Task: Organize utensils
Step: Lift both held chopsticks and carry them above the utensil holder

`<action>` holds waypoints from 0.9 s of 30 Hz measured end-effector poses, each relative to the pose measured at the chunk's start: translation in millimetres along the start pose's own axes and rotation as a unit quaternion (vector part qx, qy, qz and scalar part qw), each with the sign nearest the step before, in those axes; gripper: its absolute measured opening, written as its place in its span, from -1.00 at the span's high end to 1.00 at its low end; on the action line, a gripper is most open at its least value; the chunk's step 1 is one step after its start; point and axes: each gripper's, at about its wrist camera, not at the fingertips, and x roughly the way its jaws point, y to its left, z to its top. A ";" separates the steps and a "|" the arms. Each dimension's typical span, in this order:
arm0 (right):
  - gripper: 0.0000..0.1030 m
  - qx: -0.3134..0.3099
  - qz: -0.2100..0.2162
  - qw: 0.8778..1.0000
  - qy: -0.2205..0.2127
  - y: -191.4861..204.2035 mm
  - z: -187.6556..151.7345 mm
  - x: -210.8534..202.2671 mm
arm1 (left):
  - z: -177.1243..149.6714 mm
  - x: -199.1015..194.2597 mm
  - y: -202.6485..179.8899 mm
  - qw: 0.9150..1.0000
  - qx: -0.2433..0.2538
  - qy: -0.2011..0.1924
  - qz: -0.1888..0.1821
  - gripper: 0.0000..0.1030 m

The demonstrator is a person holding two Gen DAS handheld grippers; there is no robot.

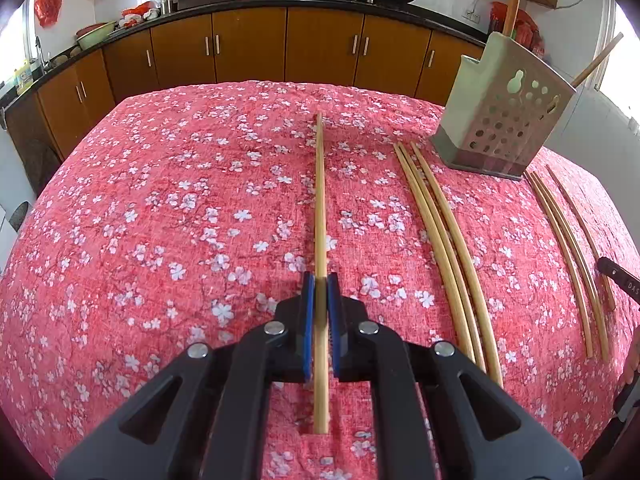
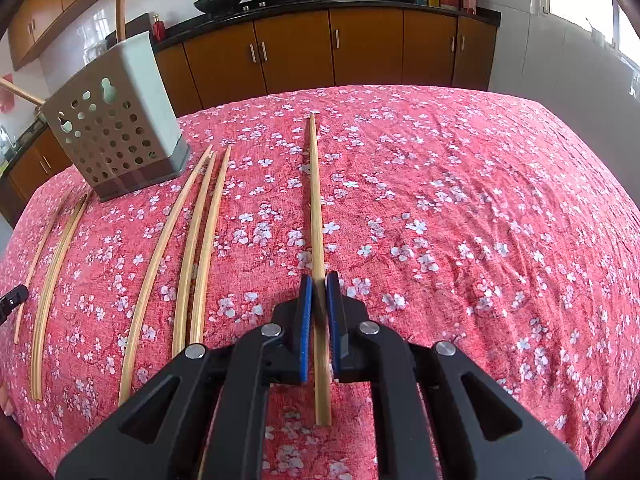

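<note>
In the left wrist view my left gripper (image 1: 320, 285) is shut on a bamboo chopstick (image 1: 319, 200) that points straight away over the red floral tablecloth (image 1: 160, 220). The right wrist view shows my right gripper (image 2: 319, 284) shut on another bamboo chopstick (image 2: 316, 200) the same way. Whether either stick rests on the cloth or hangs just above it is unclear. Between the two grippers stands a perforated grey utensil holder (image 1: 504, 120) (image 2: 116, 128), with chopsticks (image 1: 514, 0) (image 2: 120, 0) sticking out of its top. Loose chopsticks (image 1: 440, 240) (image 2: 192, 248) lie on the cloth in front of it.
A second group of loose chopsticks (image 1: 572, 248) (image 2: 52, 264) lies beyond the holder in each view, with the edge of the other gripper (image 1: 618, 280) (image 2: 12, 298) beside it. Brown kitchen cabinets (image 1: 320, 44) and a counter with woks (image 2: 220, 0) stand behind the table.
</note>
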 end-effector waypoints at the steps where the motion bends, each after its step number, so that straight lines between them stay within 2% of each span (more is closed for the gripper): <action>1: 0.83 0.001 0.001 1.000 0.000 -0.6 -0.7 -0.7 | -0.2 -0.4 -0.4 1.000 0.001 0.000 0.002 0.83; 7: 0.85 -0.009 -0.006 1.000 -0.008 0.8 0.7 -8.3 | 3.3 -3.6 -2.5 1.000 0.008 0.004 0.007 0.85; 13: 0.85 0.008 0.016 0.997 -0.077 -5.9 11.4 -54.3 | 17.3 -37.8 1.1 0.999 -0.002 -0.050 -0.011 0.85; 17: 0.85 0.018 0.028 0.994 -0.107 -10.6 20.6 -75.6 | 26.0 -60.0 0.1 0.996 -0.008 -0.087 -0.025 0.85; 27: 0.85 0.026 0.029 0.992 -0.118 -10.0 25.6 -80.0 | 36.8 -81.2 -1.6 0.992 -0.020 -0.121 -0.032 0.85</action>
